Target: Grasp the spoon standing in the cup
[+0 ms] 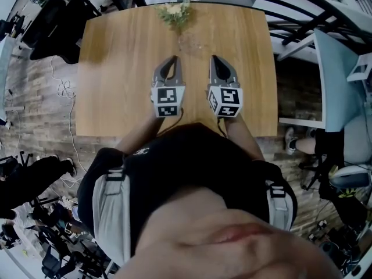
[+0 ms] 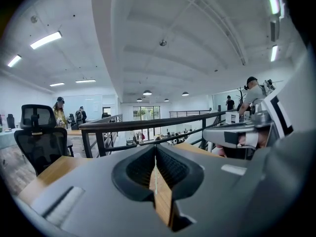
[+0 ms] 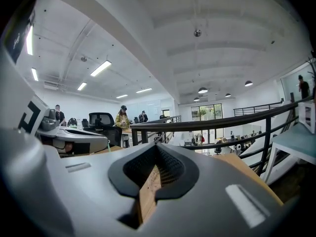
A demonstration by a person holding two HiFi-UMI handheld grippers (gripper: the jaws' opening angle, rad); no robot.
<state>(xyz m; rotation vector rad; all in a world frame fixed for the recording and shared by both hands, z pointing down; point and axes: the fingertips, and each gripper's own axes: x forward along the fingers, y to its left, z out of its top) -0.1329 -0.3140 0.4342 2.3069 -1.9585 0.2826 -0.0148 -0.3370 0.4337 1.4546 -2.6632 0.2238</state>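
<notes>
Tabletop (image 1: 116, 86) middle: left tongs (image 1: 174, 58), right tongs (image 1: 214, 57)

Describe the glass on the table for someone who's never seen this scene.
Start at the wooden table and look toward the middle of its far edge. A clear glass stands there, just ahead of the left gripper and right gripper. It is the only see-through thing on the table, with pale flowers rising from it.

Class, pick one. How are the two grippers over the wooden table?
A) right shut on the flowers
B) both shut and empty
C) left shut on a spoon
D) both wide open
B: the left gripper and the right gripper each show jaws pressed together with nothing between them.
</notes>
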